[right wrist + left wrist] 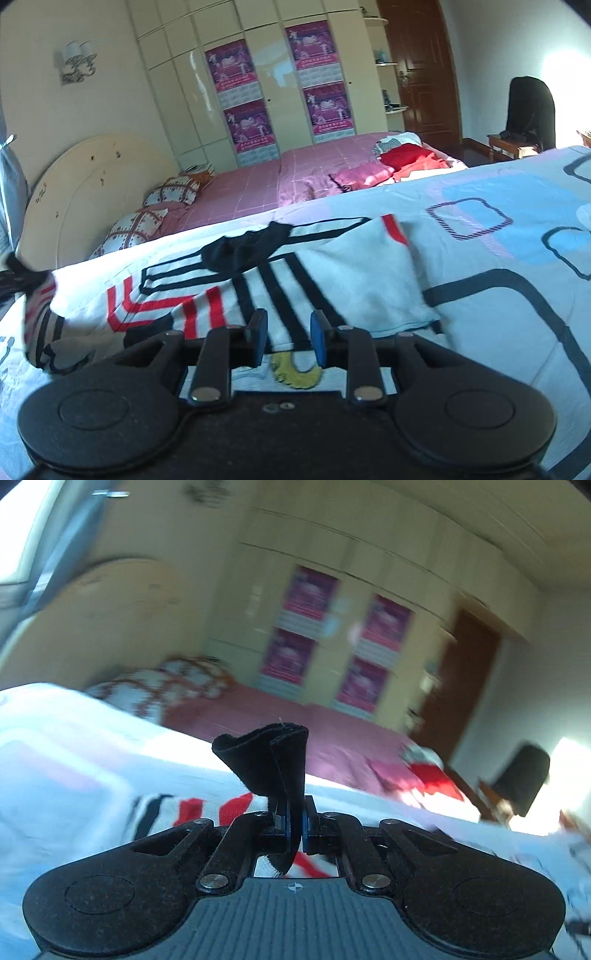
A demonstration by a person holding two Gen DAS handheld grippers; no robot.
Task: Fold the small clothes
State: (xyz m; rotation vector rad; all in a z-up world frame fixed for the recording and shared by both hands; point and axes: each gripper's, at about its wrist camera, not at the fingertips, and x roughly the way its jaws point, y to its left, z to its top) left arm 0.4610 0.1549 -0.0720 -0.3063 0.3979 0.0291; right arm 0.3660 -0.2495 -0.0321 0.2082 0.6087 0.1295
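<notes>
A small white top with black and red stripes and a black collar lies spread on the patterned sheet. My left gripper is shut on the top's black cuff, which sticks up past the pads; the striped cloth trails below, blurred. In the right wrist view that sleeve is lifted at the far left edge. My right gripper hangs open just above the top's near part, its blue pads apart with nothing between them. A yellow print shows under it.
Beyond the sheet lies a pink bed with patterned pillows and red clothes. A cream wardrobe with pink posters, a brown door and a chair with a dark cover stand behind.
</notes>
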